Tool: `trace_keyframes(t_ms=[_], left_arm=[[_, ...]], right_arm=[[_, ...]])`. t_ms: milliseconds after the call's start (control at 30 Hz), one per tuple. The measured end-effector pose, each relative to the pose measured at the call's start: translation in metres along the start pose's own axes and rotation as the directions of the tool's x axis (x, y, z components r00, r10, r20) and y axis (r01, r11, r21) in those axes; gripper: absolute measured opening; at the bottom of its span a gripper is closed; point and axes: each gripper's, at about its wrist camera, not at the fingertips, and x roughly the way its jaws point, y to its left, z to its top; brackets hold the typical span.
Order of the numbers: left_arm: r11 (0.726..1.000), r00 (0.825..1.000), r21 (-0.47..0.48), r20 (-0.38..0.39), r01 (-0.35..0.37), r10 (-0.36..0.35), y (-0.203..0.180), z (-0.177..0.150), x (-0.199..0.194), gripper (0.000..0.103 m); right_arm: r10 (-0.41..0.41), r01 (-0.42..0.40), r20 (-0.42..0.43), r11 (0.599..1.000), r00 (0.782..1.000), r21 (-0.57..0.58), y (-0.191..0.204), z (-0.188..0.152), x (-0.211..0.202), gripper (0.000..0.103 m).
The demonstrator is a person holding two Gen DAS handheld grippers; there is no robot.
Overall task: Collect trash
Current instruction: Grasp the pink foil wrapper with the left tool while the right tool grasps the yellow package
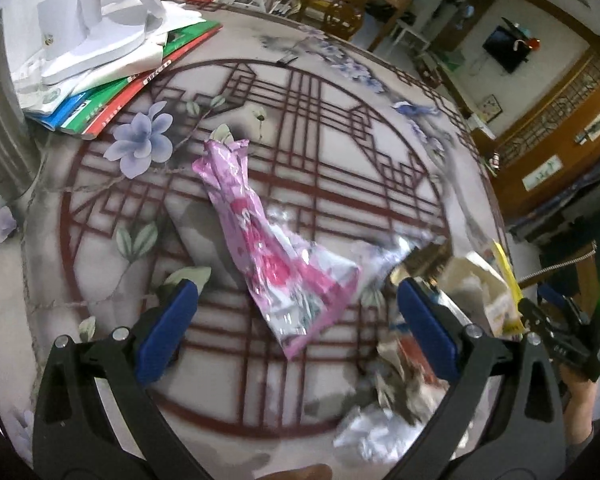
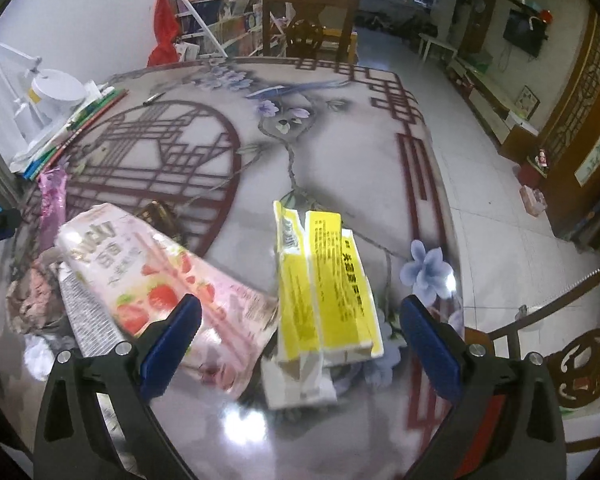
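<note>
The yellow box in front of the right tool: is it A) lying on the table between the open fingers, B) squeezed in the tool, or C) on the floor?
A: the yellow box lies on the table, and the right tool is open, its blue fingers not touching the box.

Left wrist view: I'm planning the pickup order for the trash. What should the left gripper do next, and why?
Probably ease forward and close on the pink wrapper. The left gripper is open, and the wrapper lies flat on the table between its fingers, apart from the crumpled pile.
</note>
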Motion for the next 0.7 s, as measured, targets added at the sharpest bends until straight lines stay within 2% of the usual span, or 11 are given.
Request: trace_keyframes(t_ms=[33,200,500,533,667,700], left_arm=[[1.0,1.0,-0.006,-0.002,-0.004,0.004,0.001,0.003,0.004,0.098],[0.999,0.999,-0.013,-0.005,-0.033,0.033,-0.003,0.012,0.022,0.098],[0.986,0.992,-0.108,-0.034,-0.127,0.124,0.009,0.018,0.052,0.098],[0.984,0.991,-0.114,-0.039,-0.135,0.132,0.011,0.017,0.055,0.095],[0.981,0.987,-0.105,-0.029,-0.162,0.16,0.01,0.016,0.054,0.081],[0.981,0.985,-0.093,-0.027,-0.173,0.171,0.009,0.015,0.052,0.077]], right_arm=[[-0.008,0.008,-0.004,1.0,1.0,0.007,-0.003,0.002,0.006,0.094],[0.01,-0.008,-0.058,1.0,0.998,0.03,-0.013,0.002,0.027,0.079],[-0.002,0.005,-0.08,0.999,0.997,0.039,-0.016,-0.004,0.042,0.07],[-0.005,0.008,-0.078,0.999,0.997,0.036,-0.016,-0.004,0.042,0.068],[-0.005,0.007,-0.074,1.0,0.997,0.021,-0.013,-0.004,0.042,0.052],[-0.006,0.007,-0.074,1.0,0.997,0.014,-0.012,-0.003,0.042,0.052]])
